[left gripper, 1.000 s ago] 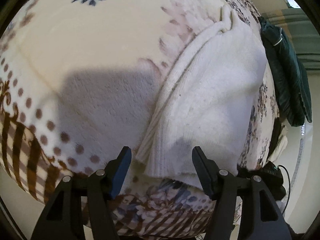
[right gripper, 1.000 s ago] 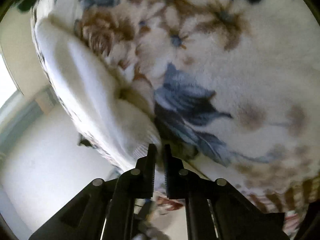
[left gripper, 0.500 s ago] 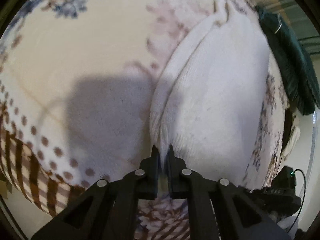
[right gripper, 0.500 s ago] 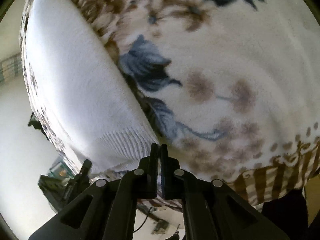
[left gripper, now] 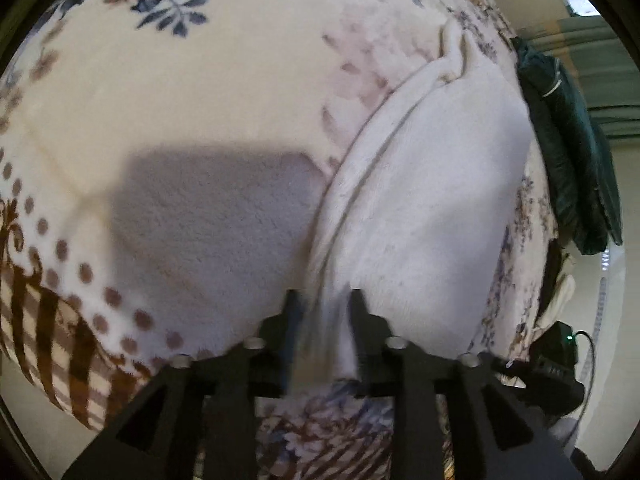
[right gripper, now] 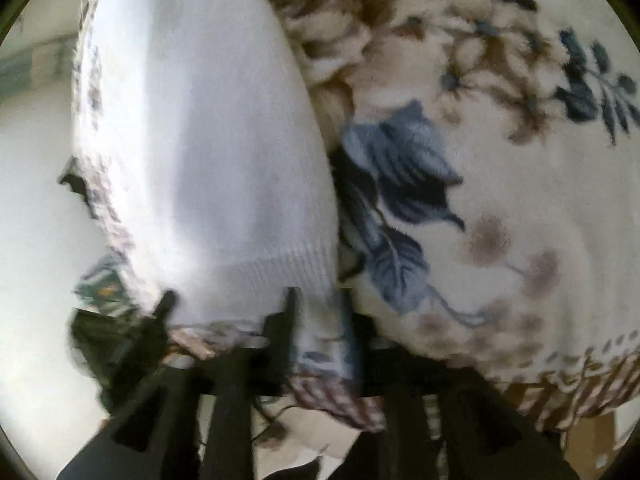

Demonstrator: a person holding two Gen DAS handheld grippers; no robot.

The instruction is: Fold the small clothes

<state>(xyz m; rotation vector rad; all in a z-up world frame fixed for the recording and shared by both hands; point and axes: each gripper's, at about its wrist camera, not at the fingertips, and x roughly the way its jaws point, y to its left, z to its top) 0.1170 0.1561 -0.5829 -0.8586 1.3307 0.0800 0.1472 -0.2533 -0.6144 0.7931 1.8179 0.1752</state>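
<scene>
A white knit garment [left gripper: 432, 184] lies folded lengthwise on a floral fleece blanket [left gripper: 208, 92]. My left gripper [left gripper: 323, 312] has its jaws parted a little, with the garment's near left corner between the fingers, blurred by motion. In the right wrist view the same garment [right gripper: 208, 140] fills the left half, its ribbed hem toward me. My right gripper [right gripper: 320, 312] has its jaws parted, with the hem's right corner between the blurred fingers.
The blanket [right gripper: 500, 120] covers a raised surface with its brown striped border toward me. A dark green cloth [left gripper: 568, 140] lies at the far right edge. A black device with a cable [left gripper: 560, 364] sits below the right edge.
Both grippers were shut on the garment's near corners half a second ago; now both sets of jaws have parted. The right wrist view has shifted and blurred.
</scene>
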